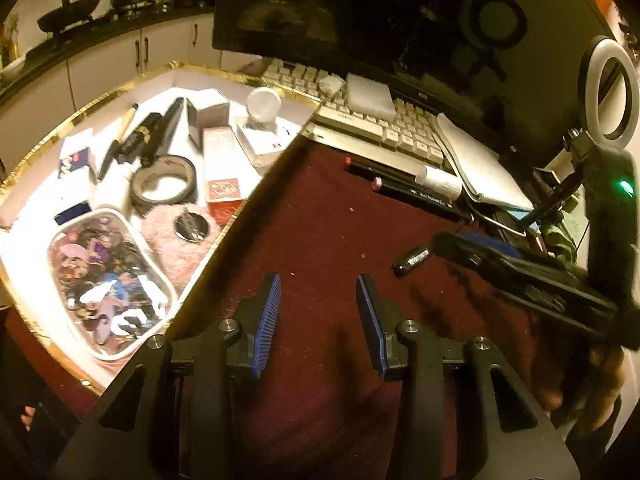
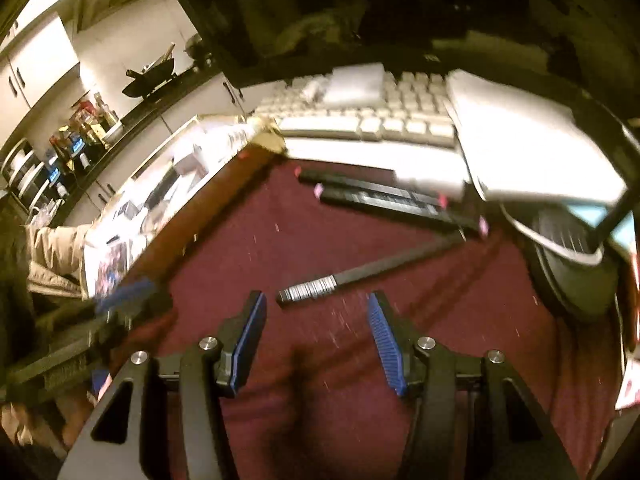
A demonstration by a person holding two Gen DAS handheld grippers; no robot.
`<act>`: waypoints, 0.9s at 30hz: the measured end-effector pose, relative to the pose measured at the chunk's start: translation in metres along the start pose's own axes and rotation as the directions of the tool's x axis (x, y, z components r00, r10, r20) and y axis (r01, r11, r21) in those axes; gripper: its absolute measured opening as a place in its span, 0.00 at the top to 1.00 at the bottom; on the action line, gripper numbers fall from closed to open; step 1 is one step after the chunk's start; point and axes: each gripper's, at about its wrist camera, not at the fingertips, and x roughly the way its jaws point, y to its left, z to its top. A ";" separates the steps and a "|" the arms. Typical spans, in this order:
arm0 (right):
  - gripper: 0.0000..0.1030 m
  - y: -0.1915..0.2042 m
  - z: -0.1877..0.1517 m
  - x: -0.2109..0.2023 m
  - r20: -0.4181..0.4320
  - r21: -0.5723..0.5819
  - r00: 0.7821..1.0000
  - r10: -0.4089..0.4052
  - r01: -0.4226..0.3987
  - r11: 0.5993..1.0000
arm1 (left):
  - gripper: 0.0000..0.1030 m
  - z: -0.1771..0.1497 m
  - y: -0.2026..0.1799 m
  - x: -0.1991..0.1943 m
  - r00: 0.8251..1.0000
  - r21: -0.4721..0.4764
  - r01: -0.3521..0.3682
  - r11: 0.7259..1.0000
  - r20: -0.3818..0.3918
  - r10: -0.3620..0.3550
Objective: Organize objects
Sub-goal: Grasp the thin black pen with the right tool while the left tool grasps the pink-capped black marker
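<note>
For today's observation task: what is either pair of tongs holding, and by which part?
Nothing. The left tongs and right tongs are both open, above the red cloth.

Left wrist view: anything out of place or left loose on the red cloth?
Yes. A black pen lies alone and askew on the red cloth, and two black markers sit by the keyboard, outside the gold-edged box.

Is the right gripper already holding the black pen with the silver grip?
No. The right gripper is open, and the black pen lies on the red cloth ahead of it.
</note>
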 end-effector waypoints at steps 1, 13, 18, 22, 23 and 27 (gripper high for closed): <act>0.48 0.004 0.005 0.005 -0.002 -0.007 0.999 -0.034 0.034 0.999 | 0.62 0.000 0.002 -0.003 1.000 -0.006 -0.004 1.000 0.008 0.005; 0.48 0.024 0.007 0.048 -0.155 -0.042 0.983 0.102 -0.110 0.993 | 0.62 -0.001 0.013 -0.004 1.000 -0.040 -0.004 0.999 0.011 0.005; 0.49 0.008 -0.018 0.023 -0.143 -0.038 0.988 0.049 -0.055 0.998 | 0.62 -0.001 0.009 0.002 1.000 -0.035 0.015 0.999 -0.004 -0.015; 0.49 -0.013 -0.030 0.004 -0.112 0.026 0.994 -0.009 0.012 1.000 | 0.62 -0.001 0.003 0.006 0.999 -0.014 0.028 1.000 -0.016 -0.028; 0.49 -0.015 -0.032 0.001 -0.107 0.030 0.994 -0.030 0.033 0.999 | 0.62 -0.001 0.003 0.006 0.999 -0.008 0.029 1.000 -0.016 -0.029; 0.49 -0.034 -0.039 -0.013 -0.090 0.078 0.993 -0.075 0.082 0.994 | 0.62 -0.002 0.002 0.006 0.999 -0.012 0.031 0.999 -0.017 -0.031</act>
